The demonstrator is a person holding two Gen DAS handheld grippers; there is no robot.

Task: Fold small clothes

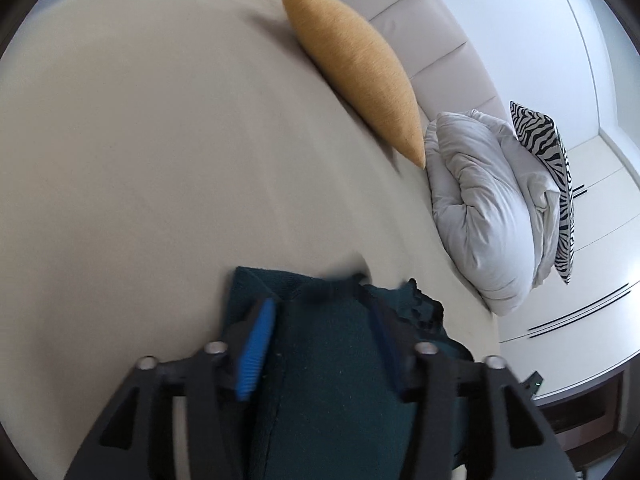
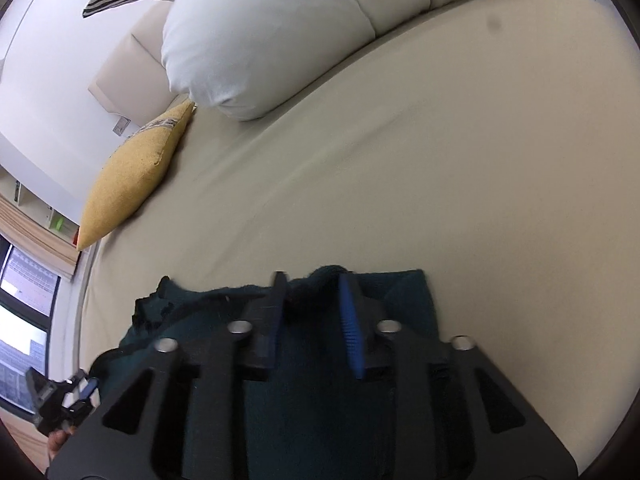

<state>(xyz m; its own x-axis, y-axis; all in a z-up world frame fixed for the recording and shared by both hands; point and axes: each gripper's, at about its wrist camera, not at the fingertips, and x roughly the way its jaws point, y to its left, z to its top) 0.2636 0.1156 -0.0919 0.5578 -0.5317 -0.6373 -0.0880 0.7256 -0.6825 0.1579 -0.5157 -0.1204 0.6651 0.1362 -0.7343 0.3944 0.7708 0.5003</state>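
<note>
A dark green knitted garment lies on the beige bed sheet and runs up between the fingers of both grippers. My left gripper has its jaws apart, one either side of a raised fold of the cloth, with the blue pad clear on the left. My right gripper is over the same garment, with a bunched edge of cloth between its parted fingers. Whether either one pinches the cloth is not clear. The left gripper also shows at the lower left of the right wrist view.
A mustard cushion leans on the padded headboard. A folded white duvet and a zebra-print cushion lie at the bed's head. White cupboards stand beside the bed. A window is at the left.
</note>
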